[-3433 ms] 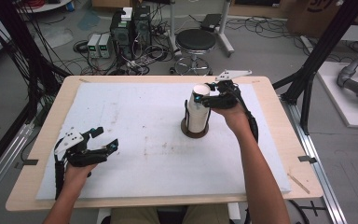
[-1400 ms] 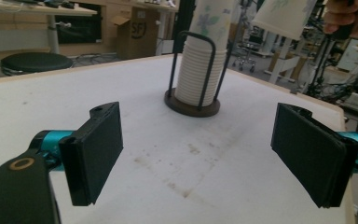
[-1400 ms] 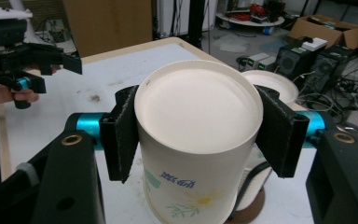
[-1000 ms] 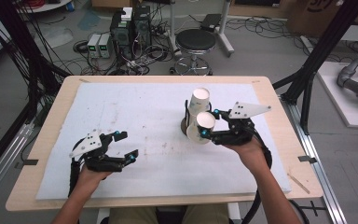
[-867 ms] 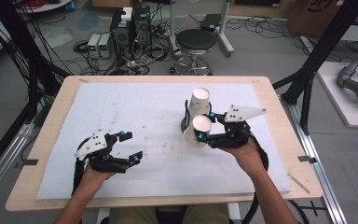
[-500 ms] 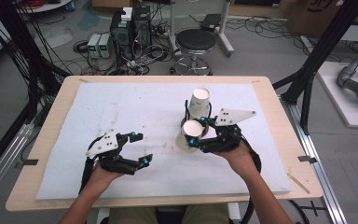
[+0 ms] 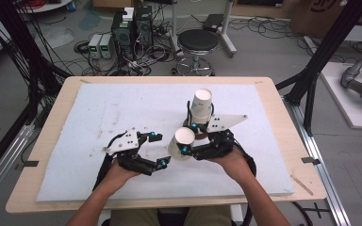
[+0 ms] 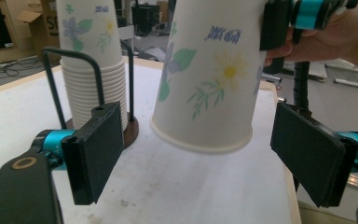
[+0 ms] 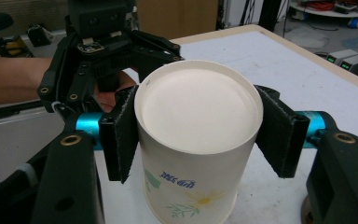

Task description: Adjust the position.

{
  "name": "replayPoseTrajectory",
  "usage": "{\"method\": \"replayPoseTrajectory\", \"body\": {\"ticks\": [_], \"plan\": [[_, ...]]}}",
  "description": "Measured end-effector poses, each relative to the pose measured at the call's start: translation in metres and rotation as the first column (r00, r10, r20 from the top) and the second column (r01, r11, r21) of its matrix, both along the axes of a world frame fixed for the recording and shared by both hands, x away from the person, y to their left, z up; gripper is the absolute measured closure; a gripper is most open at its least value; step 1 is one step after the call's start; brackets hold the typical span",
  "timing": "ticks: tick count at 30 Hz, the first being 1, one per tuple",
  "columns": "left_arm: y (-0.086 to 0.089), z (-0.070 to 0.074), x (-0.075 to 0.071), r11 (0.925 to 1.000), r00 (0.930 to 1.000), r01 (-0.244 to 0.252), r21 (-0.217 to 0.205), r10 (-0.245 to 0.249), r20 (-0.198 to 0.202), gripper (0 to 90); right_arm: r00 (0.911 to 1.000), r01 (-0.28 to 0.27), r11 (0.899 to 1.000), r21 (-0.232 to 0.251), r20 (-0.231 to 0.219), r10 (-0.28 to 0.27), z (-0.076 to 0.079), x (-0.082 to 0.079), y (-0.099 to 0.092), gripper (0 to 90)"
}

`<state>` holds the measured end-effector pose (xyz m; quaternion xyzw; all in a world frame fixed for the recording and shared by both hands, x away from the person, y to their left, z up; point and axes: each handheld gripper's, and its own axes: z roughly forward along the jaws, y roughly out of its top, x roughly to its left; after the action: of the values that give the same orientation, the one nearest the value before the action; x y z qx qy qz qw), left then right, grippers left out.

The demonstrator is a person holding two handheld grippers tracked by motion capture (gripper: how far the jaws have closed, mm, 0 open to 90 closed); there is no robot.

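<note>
Just in front of the cup stack (image 7: 201,107), the right gripper (image 7: 187,140) pinches a flower-printed paper cup (image 9: 198,140) with unreadable blue writing, base-up, between the spread jaws of the left gripper (image 7: 158,149).

no legible text anywhere

Paper cup (image 8: 207,74): white, printed with yellow daisy, green leaves, blue lettering; base plain white. Stacked cups (image 8: 91,60): same white, blue flower and green leaf print. Cup holder (image 8: 130,128): dark brown base, dark green-black wire posts. Left gripper (image 7: 153,150) and right gripper (image 7: 188,139): black jaws and pads, cyan collars, grey top plates. Table mat (image 7: 99,108): white, speckled with dark marks; table edge (image 7: 52,106) pale wood
</note>
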<state>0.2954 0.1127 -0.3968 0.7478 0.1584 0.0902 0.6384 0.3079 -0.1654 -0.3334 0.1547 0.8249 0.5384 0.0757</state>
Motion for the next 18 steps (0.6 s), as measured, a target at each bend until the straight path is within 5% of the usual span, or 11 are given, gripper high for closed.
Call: {"method": "replayPoseTrajectory", "body": {"ticks": [18], "plan": [[-0.015,-0.003,0.003,0.9971,0.9972,0.075,0.012,-0.075,0.001,27.4,0.9978,-0.056,0.997,0.043,-0.034,0.058,-0.003,-0.002,0.007,37.3]]}}
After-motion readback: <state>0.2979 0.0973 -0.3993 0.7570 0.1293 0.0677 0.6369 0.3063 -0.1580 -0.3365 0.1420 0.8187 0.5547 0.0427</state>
